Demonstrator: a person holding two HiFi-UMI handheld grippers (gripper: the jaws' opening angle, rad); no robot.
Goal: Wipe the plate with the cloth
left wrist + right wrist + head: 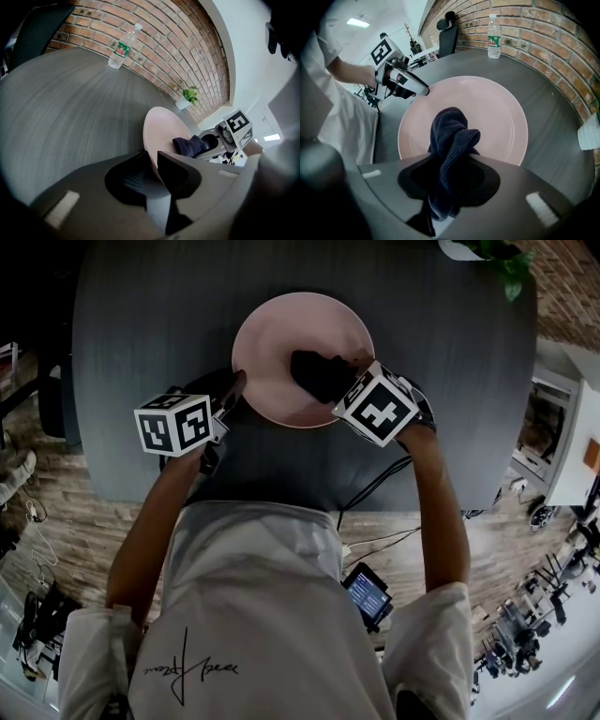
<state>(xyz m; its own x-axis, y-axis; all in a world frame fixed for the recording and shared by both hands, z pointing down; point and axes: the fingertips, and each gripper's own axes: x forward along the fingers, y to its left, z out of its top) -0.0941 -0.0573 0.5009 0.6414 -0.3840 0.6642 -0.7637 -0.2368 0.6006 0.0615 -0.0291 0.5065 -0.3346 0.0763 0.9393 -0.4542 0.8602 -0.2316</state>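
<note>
You had before you a round, dark grey wood-grain table [141, 352] beside a red brick wall [154, 42]. Near that wall stood a clear plastic water bottle [123, 47], a small green potted plant [187, 97] and a black office chair [449, 33]. Brown plank flooring [75, 521] lay beneath you.

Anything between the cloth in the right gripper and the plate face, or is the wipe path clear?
Nothing visible. The right gripper holds the cloth right over the plate, whose pink face is bare. The left gripper is clamped on the rim only, at the plate's left edge in the head view.
</note>
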